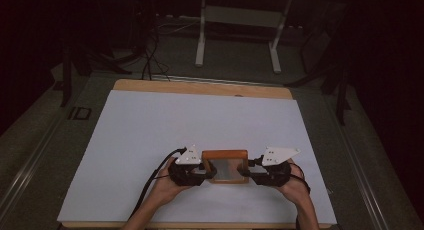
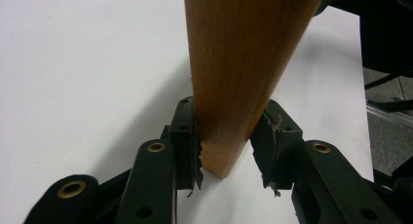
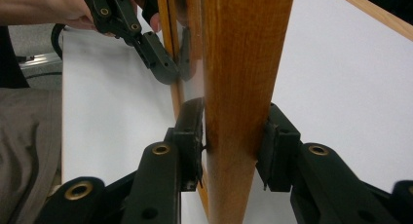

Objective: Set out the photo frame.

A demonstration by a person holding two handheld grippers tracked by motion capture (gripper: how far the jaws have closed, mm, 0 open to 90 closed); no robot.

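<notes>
Claws on both sides, and the frame (image 1: 225, 166) sits between them near the front edge of the white tabletop (image 1: 150, 135), straight ahead of the person. It is a wooden frame with a glassy, mirror-like pane. In the high view the left claw (image 1: 204, 169) meets its left edge and the right claw (image 1: 246, 171) its right edge, a hand behind each.

Left gripper view first: the jaws stand either side of the frame's wooden edge (image 2: 238, 73), one pad pressed to the wood, the other with a thin sliver of daylight, so this claw looks closing rather than fully clenched (a near thing, and hard to call). The corner of the frame hangs just above the white sheet here.

Right gripper view: both pads sit flush against the wooden rail (image 3: 241, 87), so the right claw (image 3: 234, 141) is grasping the frame firmly. Farther off in that view the left claw (image 3: 168, 63) shows at the opposite rail, its reflection in the pane beside it.

My read of the step: a two-handed pick-up, grip being settled, with the frame seemingly tipped or barely off the tabletop. The next move calls for the left claw to finish its squeeze, then for both hands to rise together at the same pace, keeping the frame level so it does not twist between the pads or slip out on the looser side.
</notes>
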